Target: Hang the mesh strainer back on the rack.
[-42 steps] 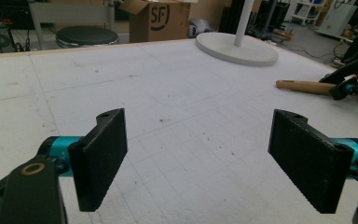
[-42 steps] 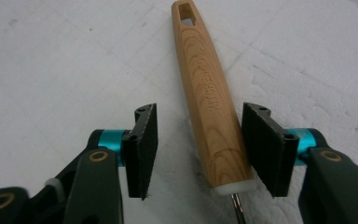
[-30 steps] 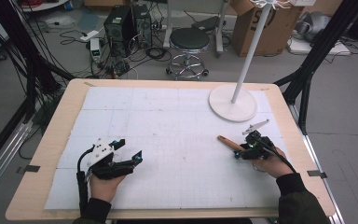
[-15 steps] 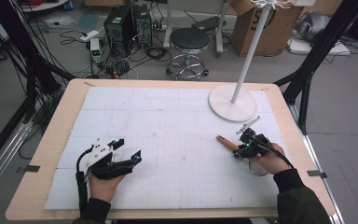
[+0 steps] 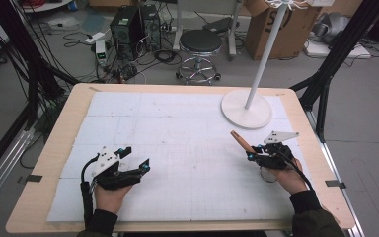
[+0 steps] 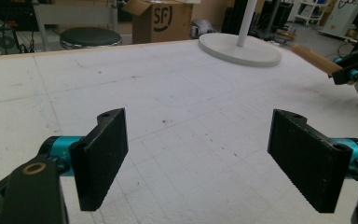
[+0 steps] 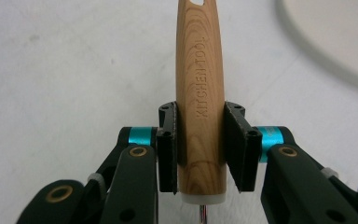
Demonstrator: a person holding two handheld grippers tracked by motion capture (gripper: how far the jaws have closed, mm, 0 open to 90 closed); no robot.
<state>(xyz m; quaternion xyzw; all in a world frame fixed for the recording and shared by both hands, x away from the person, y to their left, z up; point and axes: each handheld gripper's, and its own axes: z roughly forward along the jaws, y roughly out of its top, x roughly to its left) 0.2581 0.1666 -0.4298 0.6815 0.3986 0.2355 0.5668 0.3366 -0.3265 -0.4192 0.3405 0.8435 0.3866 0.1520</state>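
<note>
My right gripper (image 7: 200, 140) is shut on the wooden handle (image 7: 200, 70) of a kitchen tool stamped "KITCHEN TOOL". Its jaws have just been closing, and both pads now press on the handle's sides. In the high view this gripper (image 5: 256, 154) is at the table's right. The handle (image 5: 239, 140) sticks out up and to the left, and a shiny metal part (image 5: 269, 175) shows under the hand. My left gripper (image 5: 135, 156) rests at the front left. Its jaws stand wide open with nothing between them (image 6: 205, 163).
A white round stand base (image 5: 246, 109) with a thin pole sits at the back right of the table, just beyond the handle. The white mat (image 5: 177, 128) covers most of the wooden tabletop. A stool and boxes stand on the floor behind.
My right gripper has closed on the wooden handle and shifted slightly. The handle's free end now sits a little higher. The left gripper has not moved.
</note>
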